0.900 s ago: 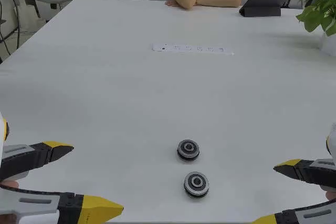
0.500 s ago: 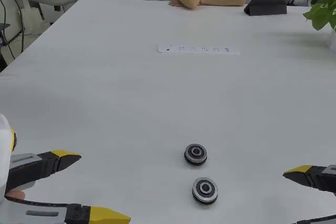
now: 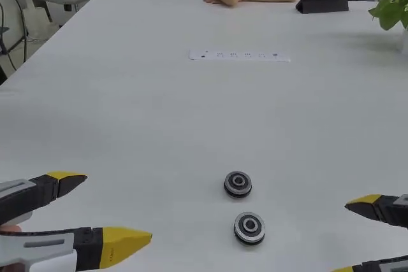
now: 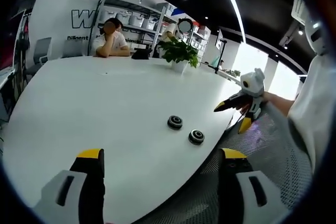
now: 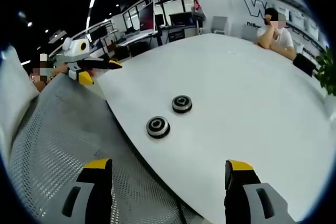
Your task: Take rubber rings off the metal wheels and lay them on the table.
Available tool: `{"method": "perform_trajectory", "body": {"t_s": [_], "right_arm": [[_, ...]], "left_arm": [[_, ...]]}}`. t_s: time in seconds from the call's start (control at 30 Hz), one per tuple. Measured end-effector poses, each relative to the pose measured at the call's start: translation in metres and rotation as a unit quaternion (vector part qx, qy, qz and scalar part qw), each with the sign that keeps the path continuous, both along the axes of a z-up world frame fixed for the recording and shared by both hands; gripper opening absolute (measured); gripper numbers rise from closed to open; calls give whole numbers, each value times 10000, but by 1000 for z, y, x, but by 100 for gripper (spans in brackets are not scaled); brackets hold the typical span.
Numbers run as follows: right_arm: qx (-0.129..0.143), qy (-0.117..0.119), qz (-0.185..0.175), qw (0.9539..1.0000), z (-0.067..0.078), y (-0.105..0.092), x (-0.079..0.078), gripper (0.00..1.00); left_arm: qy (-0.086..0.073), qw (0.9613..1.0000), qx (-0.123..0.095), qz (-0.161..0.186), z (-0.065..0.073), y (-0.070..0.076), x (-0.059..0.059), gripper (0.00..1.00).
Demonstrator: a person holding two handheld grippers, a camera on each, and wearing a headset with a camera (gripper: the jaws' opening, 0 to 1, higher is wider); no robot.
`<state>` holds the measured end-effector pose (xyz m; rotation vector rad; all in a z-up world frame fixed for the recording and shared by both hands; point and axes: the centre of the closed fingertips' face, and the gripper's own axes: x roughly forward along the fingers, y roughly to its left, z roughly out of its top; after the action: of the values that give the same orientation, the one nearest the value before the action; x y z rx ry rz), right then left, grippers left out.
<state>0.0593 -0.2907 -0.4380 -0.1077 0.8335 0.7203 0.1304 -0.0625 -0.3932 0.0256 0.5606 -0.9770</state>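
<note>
The far wheel [image 3: 238,184] and the near wheel [image 3: 249,228] lie flat on the white surface [image 3: 191,113], just apart, rubber rings [image 3: 236,230] still on. The left gripper [image 3: 115,209] at 9 o'clock and the right gripper [image 3: 340,237] at 3 o'clock flank them, fingers wide and empty, probably readying one to pin and one to peel.

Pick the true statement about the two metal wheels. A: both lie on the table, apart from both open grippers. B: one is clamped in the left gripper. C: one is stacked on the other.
A: the far wheel and the near wheel lie apart on the table, with the left gripper and the right gripper open and clear of them.
</note>
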Motion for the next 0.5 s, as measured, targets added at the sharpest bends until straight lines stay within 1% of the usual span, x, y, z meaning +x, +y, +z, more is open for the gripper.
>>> {"method": "perform_trajectory", "body": {"t_s": [0.13, 0.3, 0.4, 0.5], "right_arm": [[-5, -1, -10, 10000, 0, 0, 0, 88], [-3, -6, -27, 10000, 0, -1, 0, 88], [-5, -10, -33, 10000, 0, -1, 1, 88], [-4, -15, -46, 10000, 0, -1, 1, 88]], "left_arm": [[30, 9999, 84, -105, -3, -2, -3, 91], [45, 9998, 100, -166, -3, -3, -5, 95], [112, 9995, 151, -237, -6, -4, -7, 97], [121, 9991, 218, -337, -8, -5, -9, 99]]}}
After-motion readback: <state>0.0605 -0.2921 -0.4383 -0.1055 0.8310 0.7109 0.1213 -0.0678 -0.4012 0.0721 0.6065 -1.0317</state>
